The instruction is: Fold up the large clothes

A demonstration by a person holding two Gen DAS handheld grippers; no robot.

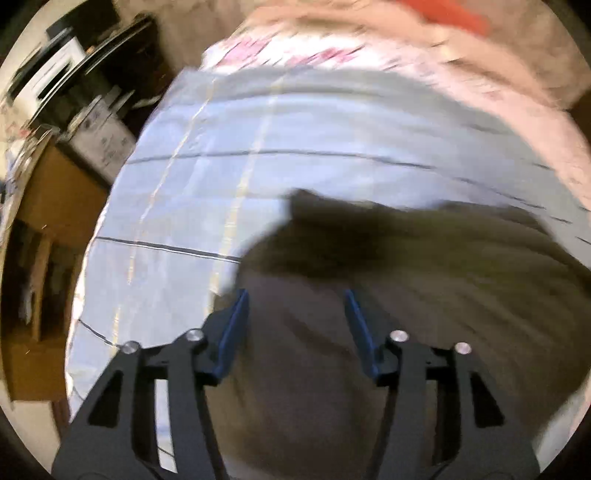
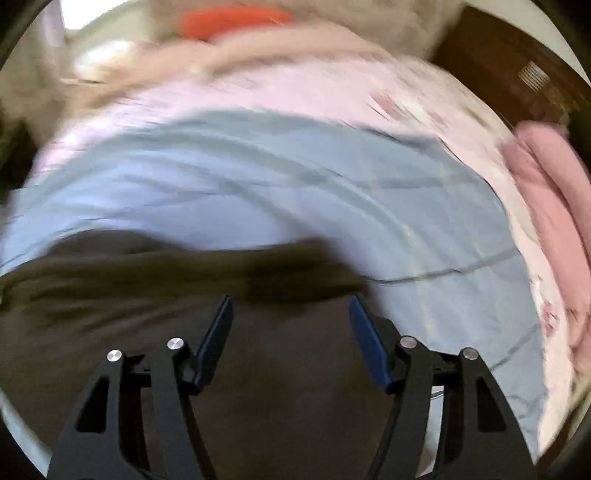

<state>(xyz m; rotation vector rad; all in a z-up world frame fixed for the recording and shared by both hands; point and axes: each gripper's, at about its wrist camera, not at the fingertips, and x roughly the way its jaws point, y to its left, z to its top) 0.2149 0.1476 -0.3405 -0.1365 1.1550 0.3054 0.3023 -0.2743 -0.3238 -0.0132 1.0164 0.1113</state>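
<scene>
Below both grippers, a dark olive-brown garment (image 1: pixel 369 295) is spread over a pale blue sheet (image 1: pixel 314 129) with thin dark lines, which covers a bed. The left gripper (image 1: pixel 295 299) is held with its jaws wide apart and nothing between the blue pads; the right gripper (image 2: pixel 291 306) is likewise held wide and empty, above the same dark cloth (image 2: pixel 147 314). The garment is judged to be soft, limp and fairly light, likely to sag and slide on the smooth sheet, so it is best pinched at a far edge or corner, one for each gripper. A pink patterned quilt (image 2: pixel 295 92) is bunched beyond the sheet, with something orange (image 2: pixel 232 20) behind it and a pink folded cloth (image 2: pixel 546 192) at the right side. Nothing is seen lying on the garment; heavy blur leaves its seams unreadable.
</scene>
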